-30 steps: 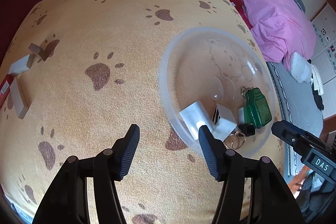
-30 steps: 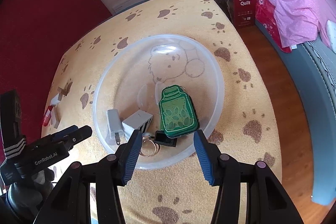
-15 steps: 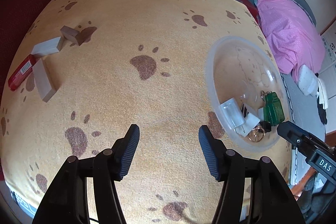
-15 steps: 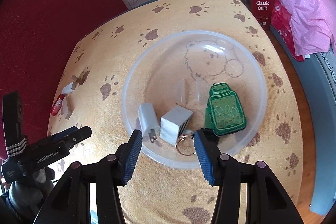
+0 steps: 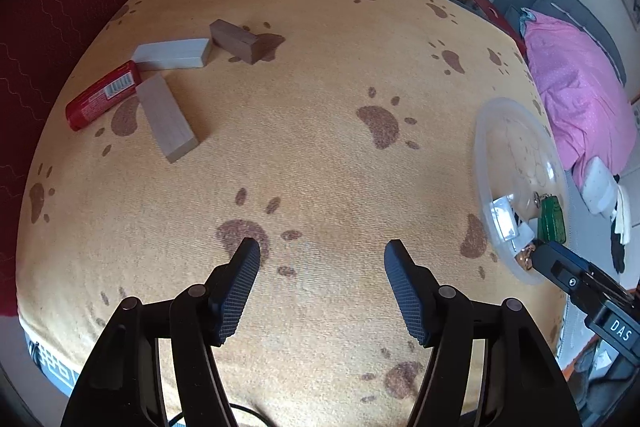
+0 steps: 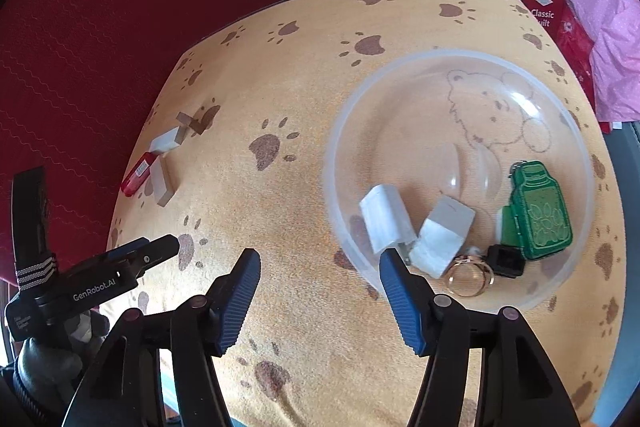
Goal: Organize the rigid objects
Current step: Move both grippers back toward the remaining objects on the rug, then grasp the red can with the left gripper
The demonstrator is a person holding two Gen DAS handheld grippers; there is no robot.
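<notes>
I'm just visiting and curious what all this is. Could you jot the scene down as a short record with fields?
Surface: yellow paw-print cloth
Bowl: clear plastic bowl, right side of the cloth
In bowl: green tag, two white chargers, ring, small black item
Outside bowl: three blocks and a red pack, clustered at the far left
Left gripper: open, empty, over bare cloth; jaws just opened wider
Right gripper: open, empty, near the bowl's rim; jaws just opened wider
</notes>
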